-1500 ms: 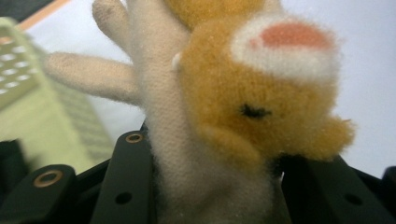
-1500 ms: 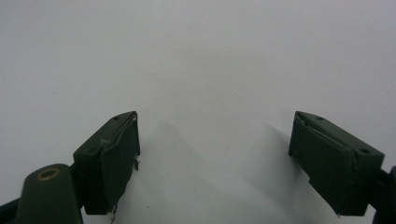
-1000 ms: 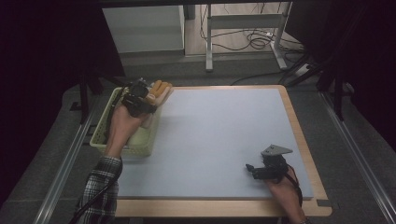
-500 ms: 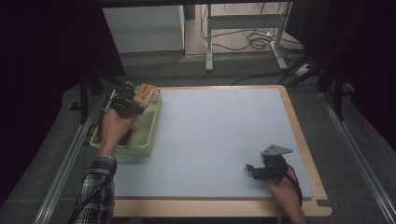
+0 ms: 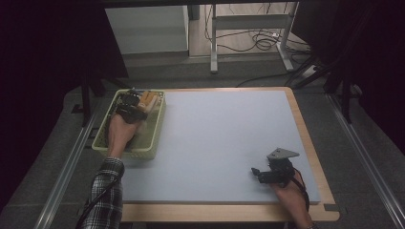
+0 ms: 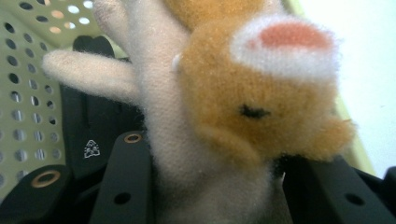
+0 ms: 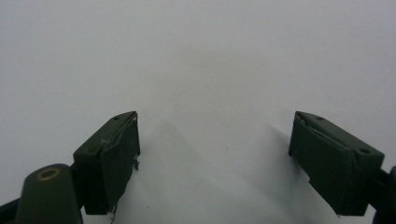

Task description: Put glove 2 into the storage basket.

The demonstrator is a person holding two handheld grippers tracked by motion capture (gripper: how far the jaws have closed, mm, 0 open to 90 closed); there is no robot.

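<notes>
Looks barely underway: left gripper (image 5: 131,106) clamped on an orange-and-cream plush toy (image 6: 224,102) down inside the green perforated basket (image 5: 155,133), nothing out on the mat (image 5: 224,143), right gripper (image 7: 215,158) parked wide, empty.

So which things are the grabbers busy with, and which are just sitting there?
Busy with:
- plush toy, orange and cream, clamped in the left gripper
- green perforated basket, which the toy is over

Just there:
- right gripper, open, resting on the blue mat
- cables on the floor
</notes>
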